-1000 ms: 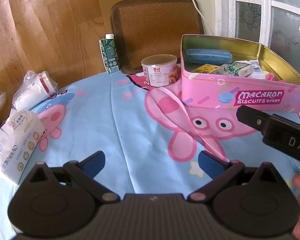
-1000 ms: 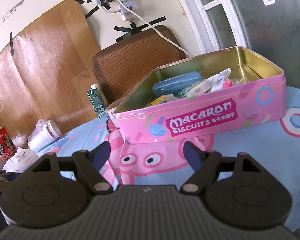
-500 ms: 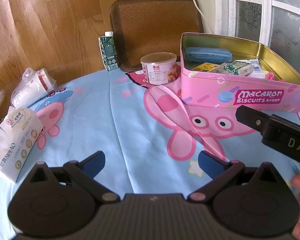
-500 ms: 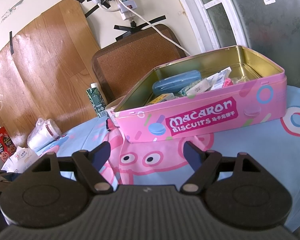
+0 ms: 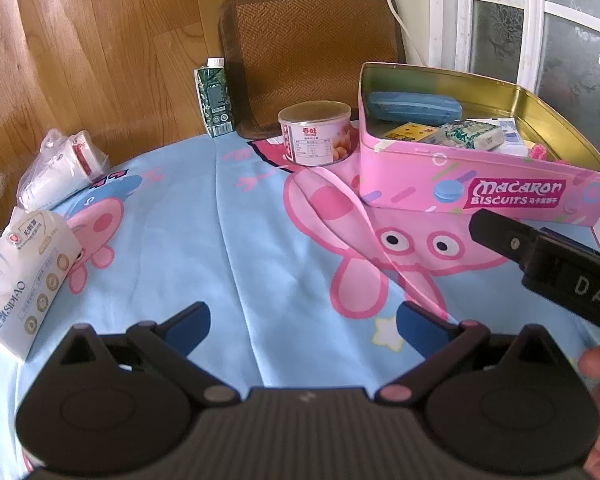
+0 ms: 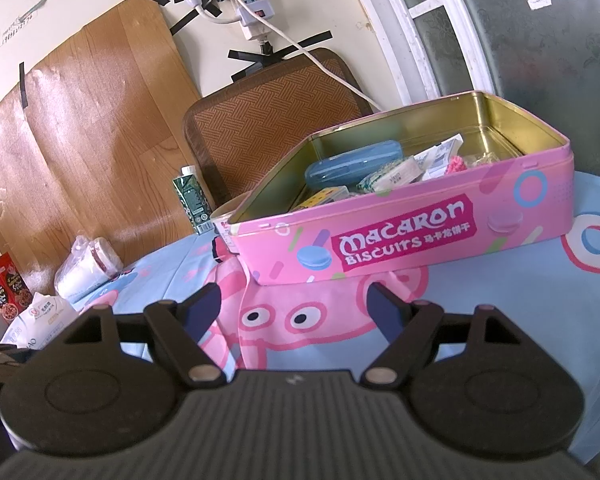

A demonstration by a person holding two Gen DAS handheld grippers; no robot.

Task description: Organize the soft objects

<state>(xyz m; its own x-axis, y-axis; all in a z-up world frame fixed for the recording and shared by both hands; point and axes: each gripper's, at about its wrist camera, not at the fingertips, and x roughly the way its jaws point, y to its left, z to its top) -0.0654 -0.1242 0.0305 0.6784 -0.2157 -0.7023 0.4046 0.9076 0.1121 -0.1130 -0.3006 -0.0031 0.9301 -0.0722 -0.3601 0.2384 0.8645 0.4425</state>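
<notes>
A pink "Macaron Biscuits" tin (image 5: 480, 184) stands open at the back right of the table; it also shows in the right wrist view (image 6: 420, 232). It holds a blue case (image 5: 414, 105), tissue packets (image 5: 474, 134) and small items. A white tissue pack (image 5: 22, 280) lies at the left edge, and a bagged roll (image 5: 62, 166) lies behind it. My left gripper (image 5: 302, 330) is open and empty over the blue cloth. My right gripper (image 6: 296, 312) is open and empty just in front of the tin, and its body shows in the left wrist view (image 5: 548, 264).
A round can (image 5: 315, 132) stands left of the tin. A green carton (image 5: 215, 98) stands by the wooden wall. A brown chair back (image 5: 312, 52) is behind the table. Red snack boxes (image 6: 6, 288) stand far left. A Peppa Pig cloth (image 5: 220, 240) covers the table.
The left gripper's view has shifted slightly, so the tissue pack sits a little further left. Both grippers stay open and empty. The right gripper has barely moved.
</notes>
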